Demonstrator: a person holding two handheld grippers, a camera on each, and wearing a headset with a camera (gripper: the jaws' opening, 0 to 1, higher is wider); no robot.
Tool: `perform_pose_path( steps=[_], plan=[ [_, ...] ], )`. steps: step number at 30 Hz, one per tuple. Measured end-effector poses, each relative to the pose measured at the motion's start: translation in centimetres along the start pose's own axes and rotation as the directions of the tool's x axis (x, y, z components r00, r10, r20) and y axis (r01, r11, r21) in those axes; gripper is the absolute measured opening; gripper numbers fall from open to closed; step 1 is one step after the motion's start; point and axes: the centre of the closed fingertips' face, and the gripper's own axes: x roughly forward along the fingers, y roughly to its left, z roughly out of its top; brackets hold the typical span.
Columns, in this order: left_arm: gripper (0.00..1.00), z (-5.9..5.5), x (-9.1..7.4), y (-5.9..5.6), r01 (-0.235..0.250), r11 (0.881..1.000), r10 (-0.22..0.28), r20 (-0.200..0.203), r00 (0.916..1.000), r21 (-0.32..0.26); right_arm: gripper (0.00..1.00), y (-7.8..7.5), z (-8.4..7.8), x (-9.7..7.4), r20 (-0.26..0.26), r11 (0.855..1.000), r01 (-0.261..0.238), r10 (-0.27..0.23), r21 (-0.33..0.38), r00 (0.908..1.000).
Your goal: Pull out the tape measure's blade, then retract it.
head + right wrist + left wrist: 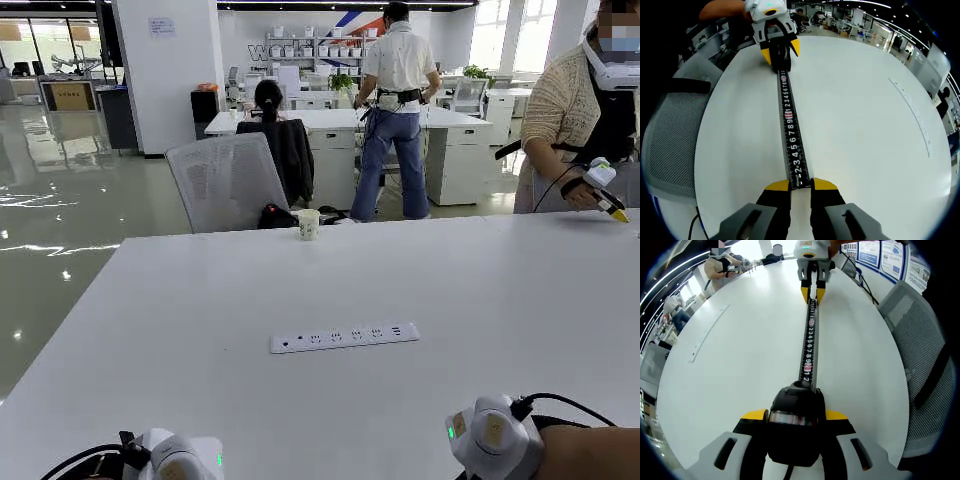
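Note:
The black tape measure case [796,415] sits between the yellow-tipped jaws of my left gripper [795,416], which is shut on it. The blade [808,340] runs out straight and low over the white table [740,365] to my right gripper [811,291]. In the right gripper view, my right gripper [800,184] is shut on the blade's end, and the numbered blade [790,130] stretches away to the left gripper [780,49] and the case. The head view catches the white backs of the left gripper [180,458] and right gripper [493,438] at the bottom edge.
A white power strip [344,337] lies mid-table and a paper cup [309,224] stands at the far edge. A person with a gripper [600,185] works at the far right. A grey mesh chair [920,340] stands close beside the table's near edge.

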Motion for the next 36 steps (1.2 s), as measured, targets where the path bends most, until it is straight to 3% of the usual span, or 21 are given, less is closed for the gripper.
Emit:
perform_pose_path(
  steps=[20, 26, 36],
  plan=[
    [0.36, 0.0, -0.6, 0.0, 0.027, 1.0, -0.027, -0.012, 0.9996, -0.004, 0.13, 0.0, 0.1, 0.1, -0.05, 0.997, 0.011, -0.015, -0.072, 0.9987],
    [0.36, -1.3, -1.4, 0.4, 0.015, 0.999, -0.016, -0.014, 0.9998, -0.032, 0.16, -0.2, 0.1, 0.0, -0.05, 0.994, 0.029, -0.034, -0.101, 0.9982],
    [0.41, -3.1, -3.3, 0.9, 0.023, 0.995, -0.024, -0.003, 0.9997, -0.092, 0.21, 0.1, -0.2, -0.3, -0.063, 0.998, 0.023, -0.027, -0.066, 0.9976]
  ],
)
